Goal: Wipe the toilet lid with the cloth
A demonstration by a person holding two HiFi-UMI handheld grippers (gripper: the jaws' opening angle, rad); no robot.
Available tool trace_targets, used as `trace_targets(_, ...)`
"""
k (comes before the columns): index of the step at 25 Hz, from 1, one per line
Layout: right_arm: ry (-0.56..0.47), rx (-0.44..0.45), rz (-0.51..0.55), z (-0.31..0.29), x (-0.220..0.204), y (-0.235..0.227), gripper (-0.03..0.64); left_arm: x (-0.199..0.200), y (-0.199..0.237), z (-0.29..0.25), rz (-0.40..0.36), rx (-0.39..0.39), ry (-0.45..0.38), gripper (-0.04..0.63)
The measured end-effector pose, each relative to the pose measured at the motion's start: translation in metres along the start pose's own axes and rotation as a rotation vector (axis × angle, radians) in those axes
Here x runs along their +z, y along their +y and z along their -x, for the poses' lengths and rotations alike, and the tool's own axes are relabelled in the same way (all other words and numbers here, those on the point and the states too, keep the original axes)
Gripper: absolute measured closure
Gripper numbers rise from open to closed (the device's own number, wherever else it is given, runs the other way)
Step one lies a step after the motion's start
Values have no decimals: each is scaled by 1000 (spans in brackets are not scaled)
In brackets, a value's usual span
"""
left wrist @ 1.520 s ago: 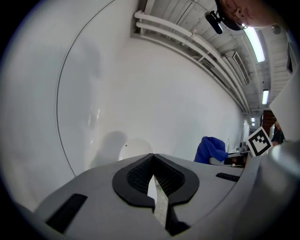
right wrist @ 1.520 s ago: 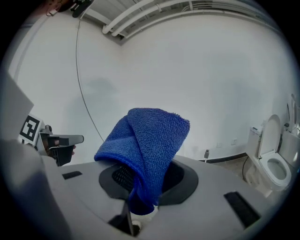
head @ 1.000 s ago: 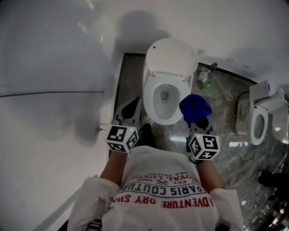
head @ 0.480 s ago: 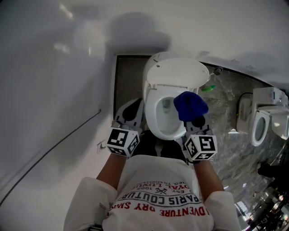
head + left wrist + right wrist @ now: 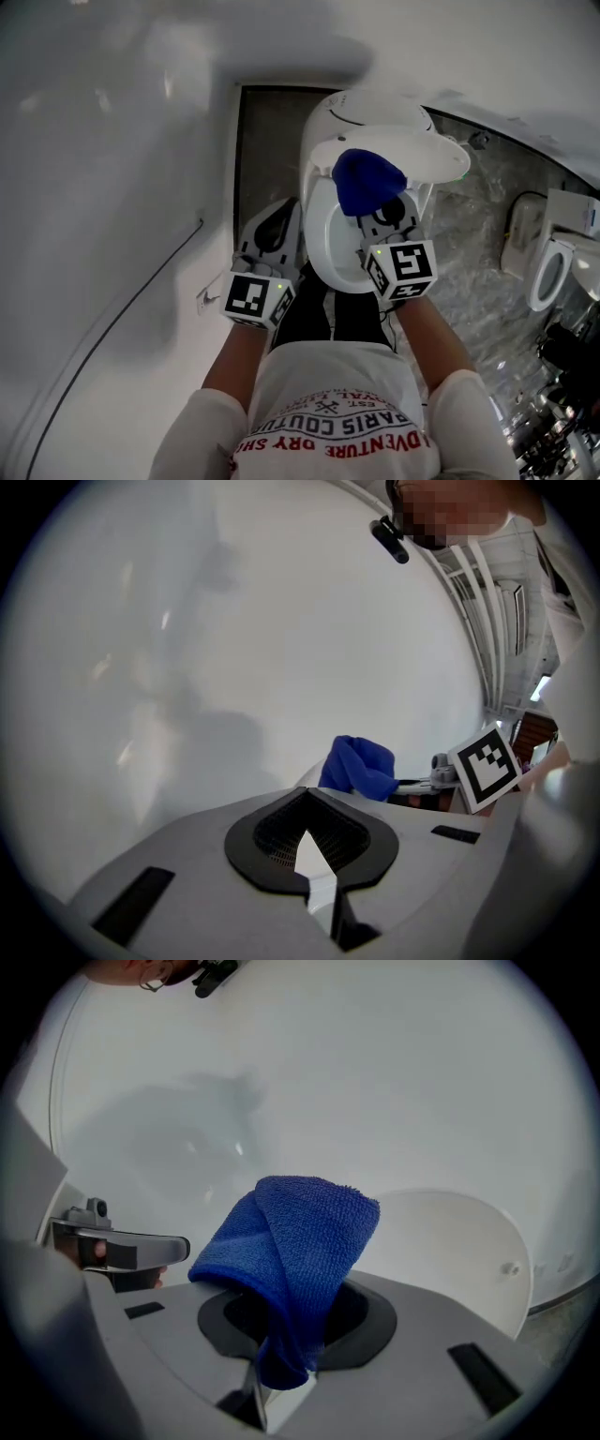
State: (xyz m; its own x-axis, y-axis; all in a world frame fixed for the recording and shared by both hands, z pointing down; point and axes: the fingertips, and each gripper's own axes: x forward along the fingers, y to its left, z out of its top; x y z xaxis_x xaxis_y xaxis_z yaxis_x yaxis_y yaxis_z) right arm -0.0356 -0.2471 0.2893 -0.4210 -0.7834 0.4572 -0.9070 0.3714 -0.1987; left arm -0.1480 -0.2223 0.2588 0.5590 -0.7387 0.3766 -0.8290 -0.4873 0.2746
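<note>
Forearms reach forward, right gripper pinching the bunched blue cloth near the raised toilet lid, left gripper seemingly closed, empty.

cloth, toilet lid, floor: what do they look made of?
The cloth looks like blue microfibre or terry, matte: nubby looped weave. The toilet lid looks like hard white plastic, smooth with a soft sheen, though ceramic can't be ruled out. The floor looks like glossy grey stone or stone-look tile: veining and reflections.
</note>
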Motion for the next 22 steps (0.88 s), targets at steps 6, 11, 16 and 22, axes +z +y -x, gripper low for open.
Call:
trace_targets(6, 17, 56, -17, -53, -23, 3, 529, -19, 12, -5, 23, 72, 9, 589)
trace_targets(11, 3, 47, -11, -76, -25, -5, 529, -31, 18, -7, 35, 107, 30, 588)
trace_targets(16, -11, 46, 26, -80, -22, -22, 529, -34, 13, -17, 34, 107, 37, 588)
trace_targets(22, -26, 62, 54, -70, -17, -35, 529, -35, -3, -30, 19, 87, 35, 589)
